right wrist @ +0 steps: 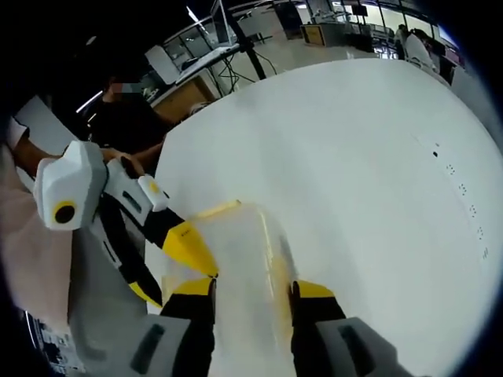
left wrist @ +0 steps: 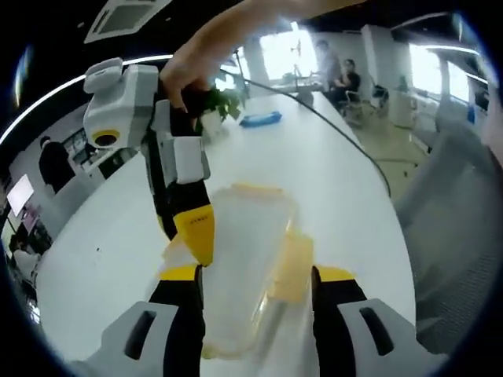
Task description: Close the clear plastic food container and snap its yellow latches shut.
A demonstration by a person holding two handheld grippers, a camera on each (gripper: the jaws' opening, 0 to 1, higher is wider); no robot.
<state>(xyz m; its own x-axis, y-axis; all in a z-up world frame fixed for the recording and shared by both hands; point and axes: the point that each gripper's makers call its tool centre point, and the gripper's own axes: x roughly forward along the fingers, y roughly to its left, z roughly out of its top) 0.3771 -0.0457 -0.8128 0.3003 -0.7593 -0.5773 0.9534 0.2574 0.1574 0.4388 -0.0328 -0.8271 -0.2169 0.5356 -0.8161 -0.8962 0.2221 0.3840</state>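
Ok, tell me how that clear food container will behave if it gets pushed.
The container looks empty and thin-walled, so probably light and a bit flexible. On the smooth white table it would likely slide rather than tip. Its yellow latches look hinged, so they may flap.

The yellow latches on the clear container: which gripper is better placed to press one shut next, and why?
Probably left. In the left gripper view, the left gripper straddles the container with a yellow latch beside its jaw; the right gripper touches the lid's side.
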